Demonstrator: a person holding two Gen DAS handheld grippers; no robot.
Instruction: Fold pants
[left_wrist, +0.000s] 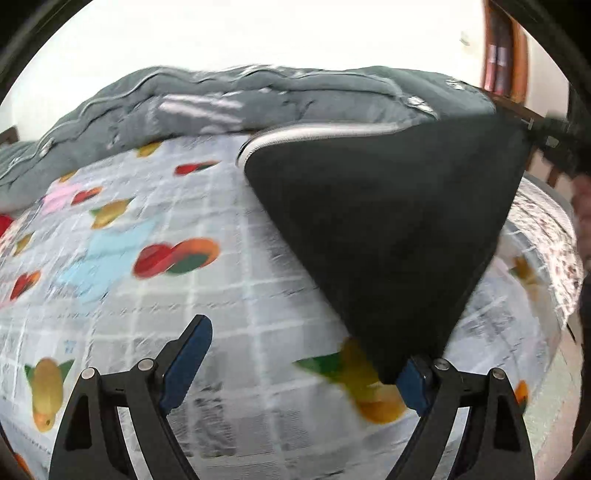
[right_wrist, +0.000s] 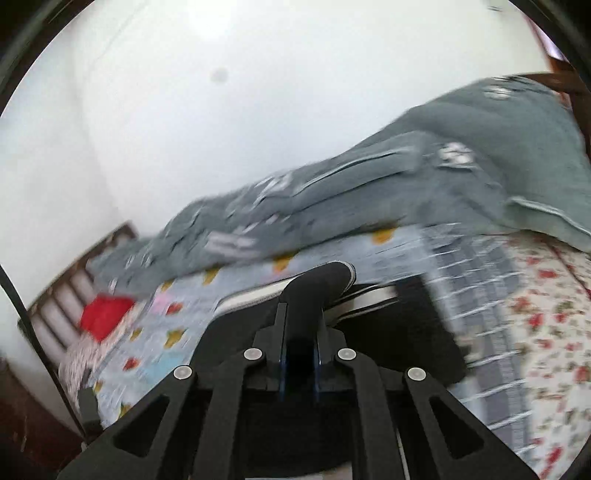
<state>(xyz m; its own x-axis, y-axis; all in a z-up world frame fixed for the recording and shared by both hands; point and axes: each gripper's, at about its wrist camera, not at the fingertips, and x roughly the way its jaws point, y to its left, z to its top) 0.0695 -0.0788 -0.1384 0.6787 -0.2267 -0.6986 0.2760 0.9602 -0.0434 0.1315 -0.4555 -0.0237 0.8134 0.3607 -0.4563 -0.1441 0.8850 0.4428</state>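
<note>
While right tool (right_wrist: 300, 332) pinches bunched black pants (left_wrist: 399, 229), fabric stretches taut above fruit-print bed sheet (left_wrist: 155, 266). Left tool (left_wrist: 301, 363) spread wide, pants corner touching its right finger (left_wrist: 413, 384). Grey quilt (left_wrist: 229, 99) heaped along bed's far side.

White wall (right_wrist: 184, 129), wooden bed frame (right_wrist: 66, 295), fruit-print sheet (left_wrist: 166, 295)

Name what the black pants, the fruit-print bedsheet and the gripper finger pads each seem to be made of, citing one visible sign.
Black pants: matte knit fabric, probably sportswear; it drapes and carries a white side stripe.
Fruit-print bedsheet: thin printed woven cloth, likely cotton; lies flat, no sheen.
Left gripper finger pads: smooth blue plastic or rubber; blur leaves it open.
</note>
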